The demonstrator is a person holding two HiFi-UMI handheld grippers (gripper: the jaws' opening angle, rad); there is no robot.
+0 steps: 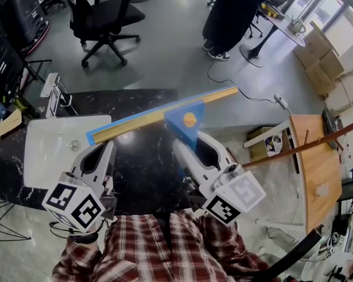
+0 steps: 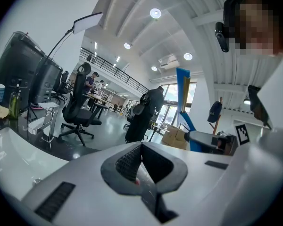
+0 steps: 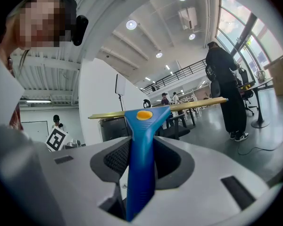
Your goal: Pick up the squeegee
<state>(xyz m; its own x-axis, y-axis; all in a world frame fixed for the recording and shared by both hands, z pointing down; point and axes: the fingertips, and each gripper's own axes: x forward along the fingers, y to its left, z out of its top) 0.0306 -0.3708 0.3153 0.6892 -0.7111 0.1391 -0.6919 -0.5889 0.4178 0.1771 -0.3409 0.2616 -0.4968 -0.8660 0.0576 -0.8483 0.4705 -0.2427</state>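
The squeegee has a blue handle (image 3: pixel 140 164) with an orange dot and a long yellow and blue blade (image 1: pixel 159 115). My right gripper (image 1: pixel 191 141) is shut on the handle and holds the squeegee up over the black counter (image 1: pixel 147 175), blade across and pointing away from me. In the right gripper view the handle stands upright between the pads of my right gripper (image 3: pixel 141 147), with the blade (image 3: pixel 179 106) level above them. My left gripper (image 1: pixel 106 150) hangs beside it at the left, apart from the squeegee. In the left gripper view the left gripper (image 2: pixel 141 147) has its jaws together with nothing between them.
A white basin (image 1: pixel 47 151) is set in the counter at the left. Beyond the counter are a black office chair (image 1: pixel 103 16) and a person standing in dark clothes (image 1: pixel 235 10). A wooden table (image 1: pixel 317 163) and a brown pole (image 1: pixel 306 145) are at the right, cardboard boxes (image 1: pixel 317 54) behind.
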